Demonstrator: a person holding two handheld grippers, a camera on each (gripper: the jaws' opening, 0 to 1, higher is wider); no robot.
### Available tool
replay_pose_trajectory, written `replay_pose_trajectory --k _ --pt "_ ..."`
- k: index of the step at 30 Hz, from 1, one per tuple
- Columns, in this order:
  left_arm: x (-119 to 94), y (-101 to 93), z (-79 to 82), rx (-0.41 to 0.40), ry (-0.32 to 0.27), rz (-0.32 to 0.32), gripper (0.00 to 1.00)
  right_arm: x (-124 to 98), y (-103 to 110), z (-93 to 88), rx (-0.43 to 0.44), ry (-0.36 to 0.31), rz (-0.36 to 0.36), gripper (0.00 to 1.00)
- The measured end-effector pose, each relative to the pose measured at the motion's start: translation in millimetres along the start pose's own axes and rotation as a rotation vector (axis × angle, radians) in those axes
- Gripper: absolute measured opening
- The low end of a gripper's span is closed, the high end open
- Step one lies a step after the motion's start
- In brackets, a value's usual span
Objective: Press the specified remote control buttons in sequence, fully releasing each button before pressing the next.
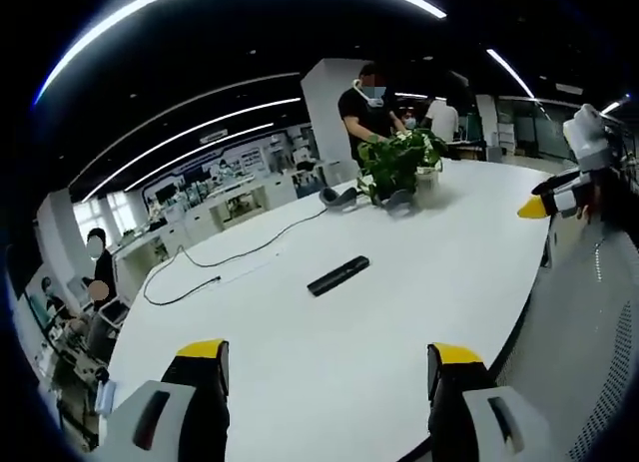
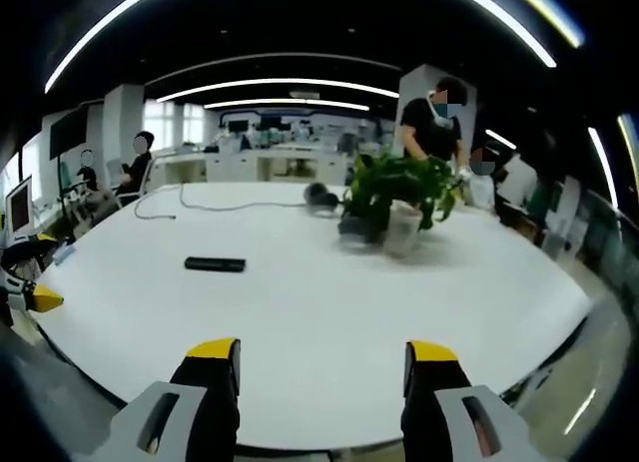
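Black remote [image 1: 338, 275] on white table [image 1: 399, 312], left claw [image 1: 329, 367] and right claw [image 2: 322, 367] wide apart, holding nothing

left tool [image 1: 329, 367]: jaws spread wide, holding nothing, raised above the tabletop edge | right tool [image 2: 322, 362]: jaws spread wide, holding nothing, raised likewise | both yellow-tipped, well apart from each other
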State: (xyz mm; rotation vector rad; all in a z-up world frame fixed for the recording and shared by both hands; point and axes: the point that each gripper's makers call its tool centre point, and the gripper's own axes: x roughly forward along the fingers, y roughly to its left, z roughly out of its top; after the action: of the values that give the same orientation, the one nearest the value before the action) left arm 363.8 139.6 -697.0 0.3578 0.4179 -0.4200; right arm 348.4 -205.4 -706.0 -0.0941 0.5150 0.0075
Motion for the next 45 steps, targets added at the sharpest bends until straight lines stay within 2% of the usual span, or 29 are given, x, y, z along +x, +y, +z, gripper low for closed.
replay_pose_trajectory --k 12,19,24,30,35,45 --pt "33.4 17.3 33.4 0.067 -0.039 -0.033 0.86 0.7 0.2 -1.8 -0.003 0.010 0.003 0.63" --pt "60.5 19.9 54.3 0.109 -0.061 -0.057 0.86 1.5 0.6 -2.7 -0.005 0.017 0.005 0.63" --pt "79.1 18.9 74.0 0.086 -0.090 -0.093 0.86 2.1 -0.3 -3.4 -0.005 0.022 0.002 0.63" --pt "104.3 16.5 92.2 0.109 -0.115 -0.118 0.86 2.3 -1.2 -4.5 -0.006 0.028 -0.002 0.63" --pt "122.3 11.4 98.1 0.081 -0.117 -0.166 0.87 2.1 -1.7 -5.1 -0.007 0.032 -0.004 0.62" --pt "166.8 18.9 92.8 0.180 -0.031 -0.252 0.86 3.1 -2.1 -7.0 -0.011 0.046 -0.006 0.62"
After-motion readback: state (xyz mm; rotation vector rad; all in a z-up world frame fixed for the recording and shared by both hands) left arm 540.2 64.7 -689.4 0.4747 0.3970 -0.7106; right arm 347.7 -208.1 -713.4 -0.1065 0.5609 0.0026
